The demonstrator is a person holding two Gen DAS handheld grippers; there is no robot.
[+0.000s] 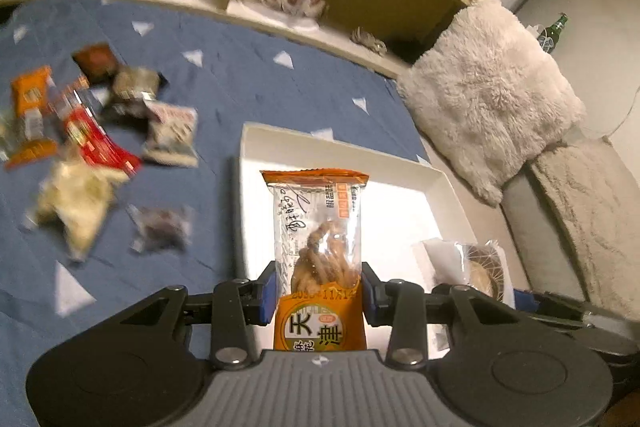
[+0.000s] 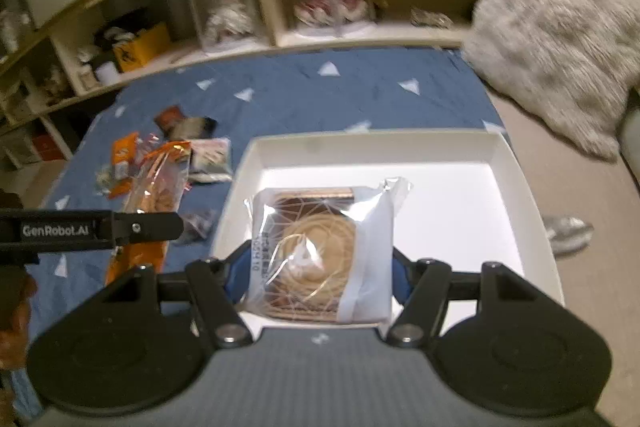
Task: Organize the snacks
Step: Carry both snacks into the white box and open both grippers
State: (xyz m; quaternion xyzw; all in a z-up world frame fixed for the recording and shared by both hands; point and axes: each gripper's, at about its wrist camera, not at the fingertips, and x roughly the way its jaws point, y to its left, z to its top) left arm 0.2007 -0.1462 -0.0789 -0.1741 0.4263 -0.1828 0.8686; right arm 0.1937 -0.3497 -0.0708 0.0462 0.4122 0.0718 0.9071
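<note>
Both tongs loaded over the white tray [image 2: 516, 163]. Left gripper [image 1: 320, 291] is clamped on the orange twist pack [image 1: 318, 227], right gripper [image 2: 318, 279] on the wide pastry pack [image 2: 320, 251], so both can drop in. The loose snacks [image 1: 92, 131] wait on the blue sheet [image 1: 248, 83].

You've got the tray [image 2: 516, 187] dead ahead on the bedspread [image 2: 320, 95], loose snacks [image 1: 80, 131] scattered at ten o'clock, shelves [image 2: 280, 39] behind at twelve, the pillow [image 2: 560, 39] at two o'clock beside the tray.
</note>
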